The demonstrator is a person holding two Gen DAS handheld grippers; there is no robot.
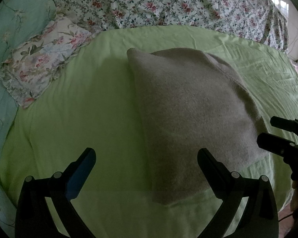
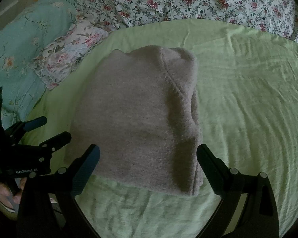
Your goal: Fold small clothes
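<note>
- Here, in the left wrist view, a folded grey garment [image 1: 190, 119] lies flat on the light green sheet [image 1: 89, 109], its near left corner between the left gripper [image 1: 147, 158] fingers, which stand wide apart and grip nothing.
- Beside the garment's right edge the right gripper [image 1: 268, 132] pokes in, its fingers slightly parted and empty.
- Left of the garment lies a floral pillow [image 1: 41, 63]; beyond it, a flowered quilt [image 1: 168, 4].
- In the right wrist view, the garment [image 2: 137, 119] lies just ahead of the right gripper [image 2: 148, 154], whose fingers are spread wide, empty.
- Left of the garment, the left gripper [image 2: 55, 129] is parted too, held by a hand [image 2: 8, 192].
</note>
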